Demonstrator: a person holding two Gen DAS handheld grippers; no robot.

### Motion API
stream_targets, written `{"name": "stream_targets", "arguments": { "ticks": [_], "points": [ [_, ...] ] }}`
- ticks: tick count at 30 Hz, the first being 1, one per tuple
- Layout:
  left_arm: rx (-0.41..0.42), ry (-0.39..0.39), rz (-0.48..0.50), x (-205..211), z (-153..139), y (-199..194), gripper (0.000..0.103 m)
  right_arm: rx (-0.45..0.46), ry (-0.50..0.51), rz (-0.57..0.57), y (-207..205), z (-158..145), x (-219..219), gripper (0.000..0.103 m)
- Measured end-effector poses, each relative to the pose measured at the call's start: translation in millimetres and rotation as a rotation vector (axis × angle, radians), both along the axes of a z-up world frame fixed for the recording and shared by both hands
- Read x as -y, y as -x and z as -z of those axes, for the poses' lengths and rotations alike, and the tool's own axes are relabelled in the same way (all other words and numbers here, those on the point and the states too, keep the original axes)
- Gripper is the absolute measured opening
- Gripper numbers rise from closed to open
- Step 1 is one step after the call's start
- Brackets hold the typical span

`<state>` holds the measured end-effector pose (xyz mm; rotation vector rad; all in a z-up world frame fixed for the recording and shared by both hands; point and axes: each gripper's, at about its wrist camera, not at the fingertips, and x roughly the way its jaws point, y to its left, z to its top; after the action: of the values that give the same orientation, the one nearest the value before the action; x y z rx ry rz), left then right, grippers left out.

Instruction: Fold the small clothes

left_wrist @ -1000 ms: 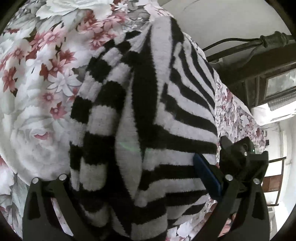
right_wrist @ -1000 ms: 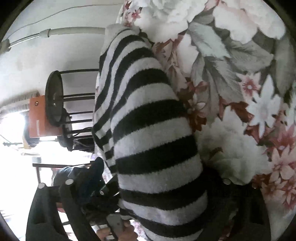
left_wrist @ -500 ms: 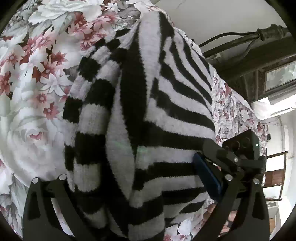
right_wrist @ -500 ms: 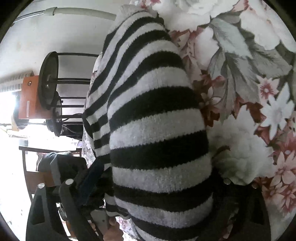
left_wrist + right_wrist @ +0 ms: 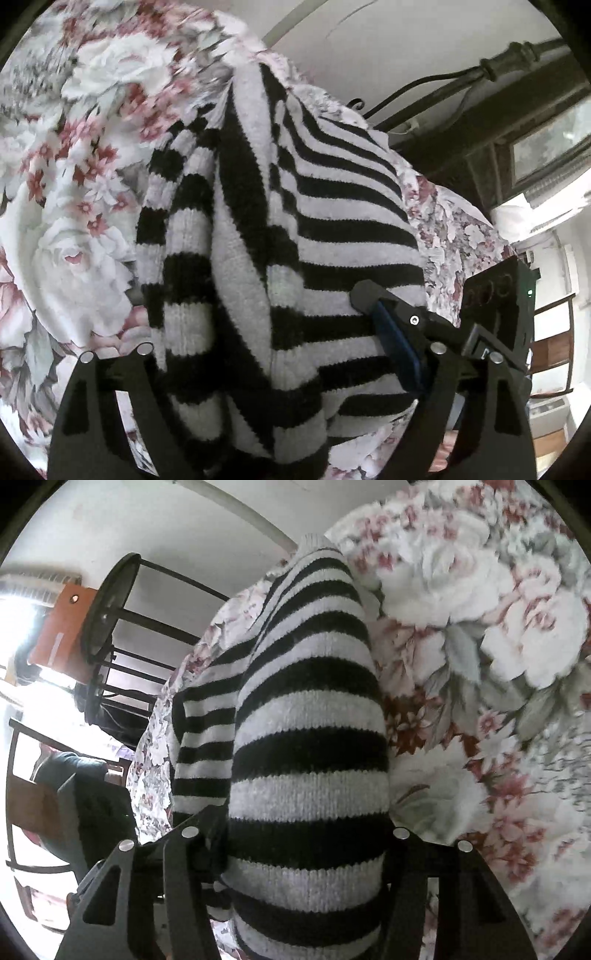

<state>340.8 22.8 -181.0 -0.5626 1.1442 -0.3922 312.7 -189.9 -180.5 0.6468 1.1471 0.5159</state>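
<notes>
Left wrist view: the sweater lies on the floral bed, its near hem bunched between both claws, which have just been closing. Right claw pinches it; left claw grips a wide bunch. Both corners should be lifted evenly toward 12 o'clock.

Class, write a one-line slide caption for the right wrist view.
Right gripper closing around a black-and-white striped sweater on a floral bedspread.
</notes>
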Motion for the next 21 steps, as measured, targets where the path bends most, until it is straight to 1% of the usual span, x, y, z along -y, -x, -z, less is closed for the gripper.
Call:
{"name": "stream_targets", "arguments": {
  "ticks": [2, 7, 12, 17, 19, 21],
  "points": [
    [0.020, -0.015, 0.008, 9.6, -10.9, 3.8, 0.084, -0.001, -0.011, 0.013, 2.8, -5.5, 8.7, 0.057],
    [0.055, -0.007, 0.017, 31.0, -34.1, 10.6, 0.084, 0.030, -0.004, 0.032, 11.1, -27.5, 29.5, 0.057],
    [0.087, -0.007, 0.044, 58.4, -55.8, 18.2, 0.084, 0.062, -0.007, 0.056, 23.4, -51.5, 60.6, 0.057],
    [0.111, -0.004, 0.111, 97.8, -71.6, 24.9, 0.084, 0.080, -0.003, 0.089, 39.1, -67.7, 102.3, 0.057],
    [0.118, 0.000, 0.132, 106.3, -76.1, 29.2, 0.084, 0.086, 0.000, 0.105, 44.8, -73.2, 117.6, 0.057],
    [0.116, 0.011, 0.157, 128.5, -80.7, 30.2, 0.084, 0.092, 0.008, 0.128, 52.1, -79.4, 137.2, 0.057]
  ]
}}
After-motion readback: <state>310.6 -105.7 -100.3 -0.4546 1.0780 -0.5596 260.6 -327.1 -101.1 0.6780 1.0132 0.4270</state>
